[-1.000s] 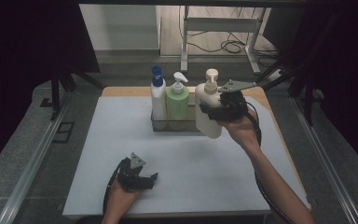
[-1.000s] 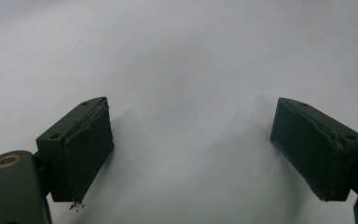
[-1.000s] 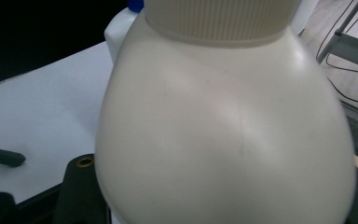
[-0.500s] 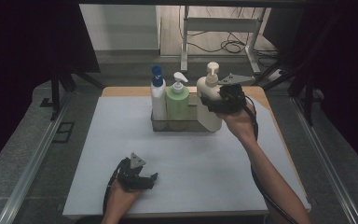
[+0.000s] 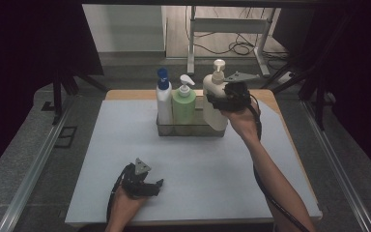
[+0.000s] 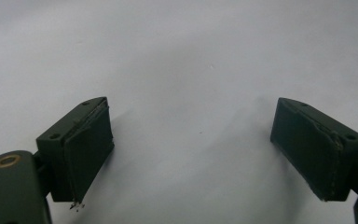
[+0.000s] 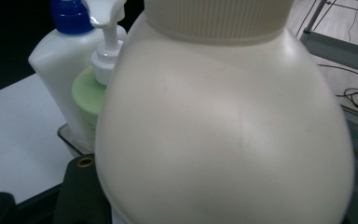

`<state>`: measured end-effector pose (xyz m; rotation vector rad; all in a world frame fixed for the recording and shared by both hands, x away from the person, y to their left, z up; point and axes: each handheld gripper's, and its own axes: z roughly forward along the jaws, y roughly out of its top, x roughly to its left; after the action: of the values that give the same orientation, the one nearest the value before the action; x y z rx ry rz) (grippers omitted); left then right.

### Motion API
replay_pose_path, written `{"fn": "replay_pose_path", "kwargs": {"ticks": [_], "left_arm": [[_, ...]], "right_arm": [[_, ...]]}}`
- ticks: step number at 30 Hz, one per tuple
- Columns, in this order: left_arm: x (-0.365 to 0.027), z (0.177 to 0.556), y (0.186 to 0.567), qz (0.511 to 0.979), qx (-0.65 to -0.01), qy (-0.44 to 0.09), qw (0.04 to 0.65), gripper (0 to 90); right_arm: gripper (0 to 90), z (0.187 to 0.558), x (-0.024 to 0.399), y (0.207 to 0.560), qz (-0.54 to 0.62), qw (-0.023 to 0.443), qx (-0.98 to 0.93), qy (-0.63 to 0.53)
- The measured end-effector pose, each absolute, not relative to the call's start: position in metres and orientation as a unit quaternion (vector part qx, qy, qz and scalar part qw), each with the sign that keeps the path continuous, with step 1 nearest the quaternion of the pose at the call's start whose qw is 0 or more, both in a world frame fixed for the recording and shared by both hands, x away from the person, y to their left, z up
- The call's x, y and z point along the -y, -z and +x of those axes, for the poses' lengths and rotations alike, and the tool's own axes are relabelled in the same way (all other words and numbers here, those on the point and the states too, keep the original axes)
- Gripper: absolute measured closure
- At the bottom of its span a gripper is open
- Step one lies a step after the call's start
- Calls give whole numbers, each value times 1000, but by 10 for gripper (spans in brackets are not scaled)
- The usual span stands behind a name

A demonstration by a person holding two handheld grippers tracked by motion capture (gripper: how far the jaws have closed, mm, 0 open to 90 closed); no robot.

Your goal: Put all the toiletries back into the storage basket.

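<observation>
A cream pump bottle (image 5: 214, 104) stands upright at the right end of a clear tray (image 5: 191, 130), and my right gripper (image 5: 226, 98) is shut on its side from the right. Up close, the cream bottle (image 7: 223, 130) hides most of the jaws in the right gripper view. I cannot tell whether its base rests inside the tray. A white bottle with a blue cap (image 5: 163, 101) and a green pump bottle (image 5: 183, 104) stand in the tray to its left. My left gripper (image 5: 155, 185) lies on the white mat near the front edge; the left gripper (image 6: 209, 149) is open over bare mat.
The white mat (image 5: 125, 135) covers most of the tabletop, with a wooden strip showing along the far edge. Metal rails run along both sides of the table. Cables and a metal frame lie on the floor beyond it.
My right gripper has carried the cream bottle away from me and slightly left, up to the tray's right end beside the green bottle. The left gripper has not moved.
</observation>
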<state>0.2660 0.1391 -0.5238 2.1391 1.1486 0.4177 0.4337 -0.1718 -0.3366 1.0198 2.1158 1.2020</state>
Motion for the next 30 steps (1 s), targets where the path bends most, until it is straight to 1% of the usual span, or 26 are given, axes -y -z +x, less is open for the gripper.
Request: {"fn": "replay_pose_path", "kwargs": {"ticks": [11, 30], "left_arm": [[-139, 266, 524, 819, -440, -160, 333, 124], [-139, 266, 524, 819, -440, -159, 332, 124]], "right_arm": [[391, 449, 164, 339, 382, 254, -770, -444], [391, 472, 157, 355, 401, 256, -761, -441]]}}
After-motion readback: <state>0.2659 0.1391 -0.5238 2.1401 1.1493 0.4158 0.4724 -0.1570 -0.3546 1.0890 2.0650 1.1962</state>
